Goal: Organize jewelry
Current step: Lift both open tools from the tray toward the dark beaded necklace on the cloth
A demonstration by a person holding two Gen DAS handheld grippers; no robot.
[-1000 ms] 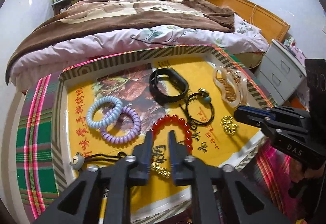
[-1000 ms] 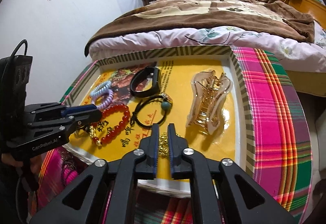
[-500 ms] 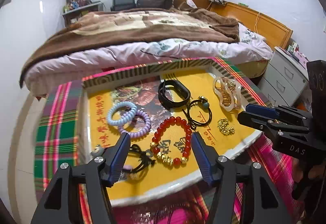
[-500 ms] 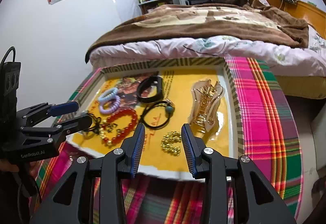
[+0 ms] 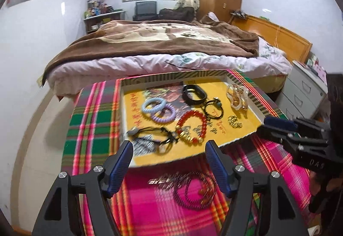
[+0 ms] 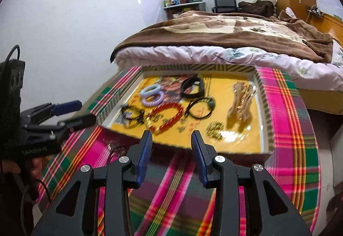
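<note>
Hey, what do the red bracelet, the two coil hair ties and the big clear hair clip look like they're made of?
Red bracelet: glossy round beads, probably glass, stone or resin, with a few gold metal-look beads near the front.
Coil hair ties: pastel blue and lilac spirals, most likely soft matte plastic.
Hair clip: see-through, shiny, amber-tinted plastic or acrylic, going by the light passing through.

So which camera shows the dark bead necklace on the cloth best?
The left wrist view: the dark bead necklace lies whole, though blurred, on the plaid cloth. In the right wrist view only a blurred sliver shows.
</note>
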